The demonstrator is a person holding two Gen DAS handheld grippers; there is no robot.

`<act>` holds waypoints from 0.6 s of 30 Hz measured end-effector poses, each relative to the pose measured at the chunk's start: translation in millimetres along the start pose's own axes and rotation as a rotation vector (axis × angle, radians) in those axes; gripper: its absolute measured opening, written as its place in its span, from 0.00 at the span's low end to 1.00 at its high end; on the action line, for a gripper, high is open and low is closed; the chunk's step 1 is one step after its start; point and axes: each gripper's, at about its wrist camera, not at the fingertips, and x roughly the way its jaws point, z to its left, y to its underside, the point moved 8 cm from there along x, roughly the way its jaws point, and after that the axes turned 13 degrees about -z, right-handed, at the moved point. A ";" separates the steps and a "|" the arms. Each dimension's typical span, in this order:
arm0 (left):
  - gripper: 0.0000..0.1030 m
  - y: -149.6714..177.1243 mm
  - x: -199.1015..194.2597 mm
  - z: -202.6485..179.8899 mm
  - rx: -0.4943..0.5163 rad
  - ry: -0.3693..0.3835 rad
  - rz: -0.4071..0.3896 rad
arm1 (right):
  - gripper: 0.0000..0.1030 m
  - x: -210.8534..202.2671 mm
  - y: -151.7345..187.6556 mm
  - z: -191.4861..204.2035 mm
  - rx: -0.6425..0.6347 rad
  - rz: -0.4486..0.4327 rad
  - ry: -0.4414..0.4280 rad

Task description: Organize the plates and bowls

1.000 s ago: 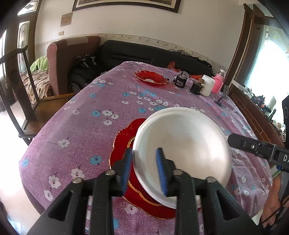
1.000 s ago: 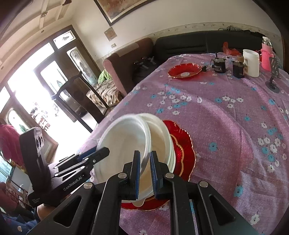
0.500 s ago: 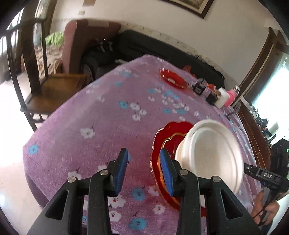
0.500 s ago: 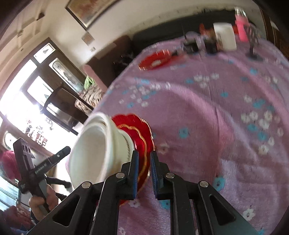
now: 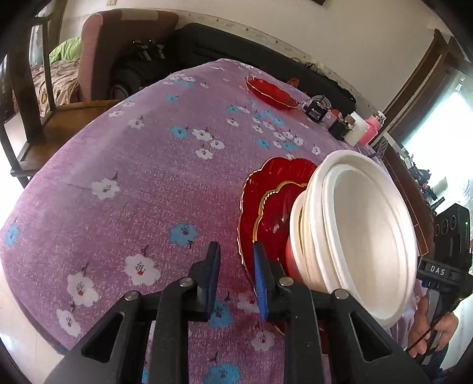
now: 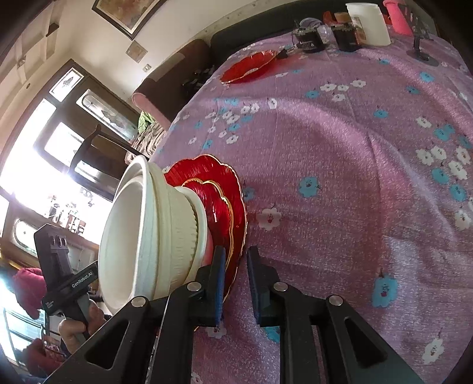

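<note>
Nested white bowls [image 5: 363,233] [image 6: 150,230] sit on a stack of two red gold-rimmed plates [image 5: 272,201] [image 6: 218,192] near the table's front edge. My left gripper [image 5: 235,274] is open and empty, its right finger beside the plates' left rim. My right gripper [image 6: 236,280] is open and empty, its left finger by the plates' right rim. Another red plate [image 5: 270,93] [image 6: 249,66] lies at the far side of the table.
The table has a purple flowered cloth [image 5: 142,165] [image 6: 354,165]. At the far end stand small black boxes [image 5: 316,110], a white container [image 5: 356,133] [image 6: 368,23] and a pink bottle [image 5: 374,127]. A wooden chair [image 5: 32,97] and a sofa stand beyond the table.
Both grippers have let go of the white bowls, which now rest nested on the red plates. Each gripper has drawn off to its side and now stands open by the plate rims.
</note>
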 end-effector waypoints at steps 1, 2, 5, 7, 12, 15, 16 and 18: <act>0.18 -0.8 1.1 -1.6 0.010 0.003 -0.003 | 0.16 2.0 1.1 -0.8 0.003 -0.001 0.004; 0.15 -1.2 1.8 -2.4 0.012 0.007 -0.004 | 0.16 4.4 2.6 -2.7 0.012 0.000 0.005; 0.11 -2.5 4.3 -6.8 0.029 0.019 -0.004 | 0.14 9.5 4.2 -3.6 0.019 -0.003 0.004; 0.11 -3.1 5.7 -9.9 0.045 0.009 -0.008 | 0.14 9.3 3.2 -3.1 0.006 -0.012 0.013; 0.11 -6.1 18.2 -23.8 0.050 0.027 0.012 | 0.14 2.9 -3.1 -13.5 -0.002 -0.033 0.039; 0.11 -7.4 34.6 -45.8 0.070 0.041 0.035 | 0.13 -5.6 -12.2 -30.4 0.007 -0.057 0.079; 0.11 -7.9 41.5 -55.1 0.080 0.043 0.044 | 0.13 -10.3 -17.5 -39.0 0.015 -0.070 0.097; 0.09 -8.2 57.8 -76.6 0.100 0.054 0.066 | 0.13 -19.9 -26.4 -54.1 0.019 -0.095 0.134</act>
